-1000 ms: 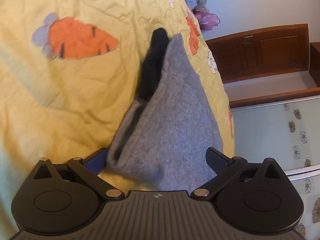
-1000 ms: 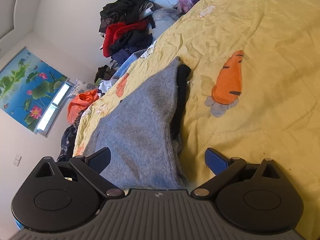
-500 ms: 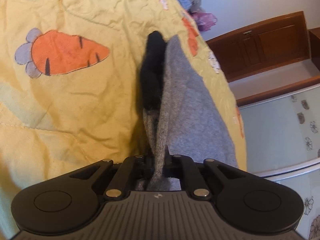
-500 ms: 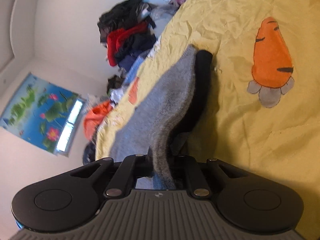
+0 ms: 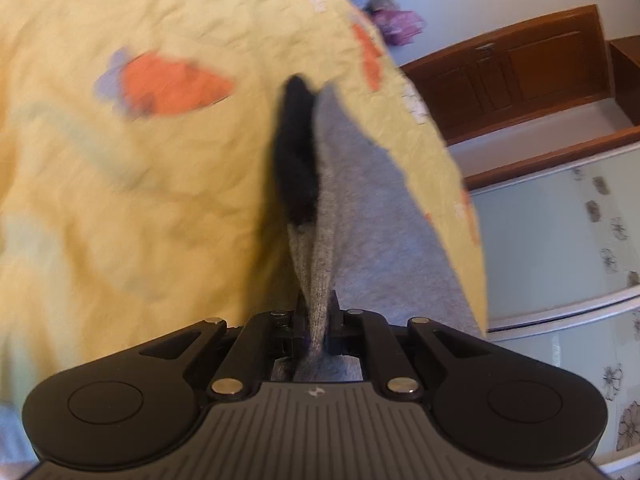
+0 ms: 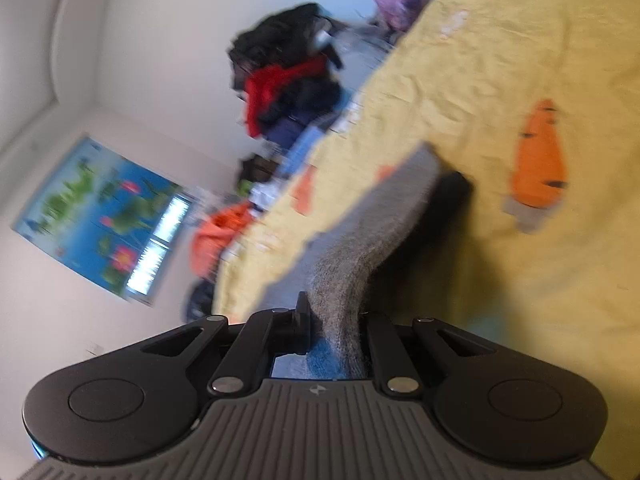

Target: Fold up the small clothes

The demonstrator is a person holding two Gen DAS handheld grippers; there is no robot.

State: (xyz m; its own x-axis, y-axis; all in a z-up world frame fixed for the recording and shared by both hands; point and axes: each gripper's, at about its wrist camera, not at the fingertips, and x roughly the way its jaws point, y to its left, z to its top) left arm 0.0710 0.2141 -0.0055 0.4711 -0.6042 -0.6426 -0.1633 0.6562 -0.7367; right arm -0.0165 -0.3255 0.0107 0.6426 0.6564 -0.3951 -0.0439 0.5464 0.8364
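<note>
Left wrist view, garment: a grey knit garment (image 5: 360, 216) with a black part (image 5: 298, 148) runs from the lower centre of the frame up to the middle, its far end lying on the yellow carrot-print bedspread (image 5: 140, 200).
Left wrist view, gripper: the left gripper (image 5: 316, 322) has its jaws drawn together on a bunched fold of the grey knit at lower centre; no gap shows beyond the cloth itself.
Left wrist view, surroundings: a wooden cabinet (image 5: 516, 68) fills the upper right; the left part of the frame is motion-blurred.

Right wrist view, garment: the same grey knit garment (image 6: 368, 240) rises from lower centre toward the middle right, its black part (image 6: 452, 196) against the yellow carrot-print bedspread (image 6: 500, 80).
Right wrist view, gripper: the right gripper (image 6: 336, 324) is clamped on another gathered edge of the grey knit, jaws closed down to the thickness of the cloth.
Right wrist view, surroundings: a pile of other clothes (image 6: 288, 80) sits at upper centre at the far end of the bed; a lotus picture (image 6: 104, 216) hangs at middle left. The whole frame is blurred.

Progress, done: judged from both views, the near edge is gripped at two points and lifted off the bedspread.
Progress, left: no finished fold is visible; carrying the held edge over, laying it down and releasing appear to remain, as does the pile.
</note>
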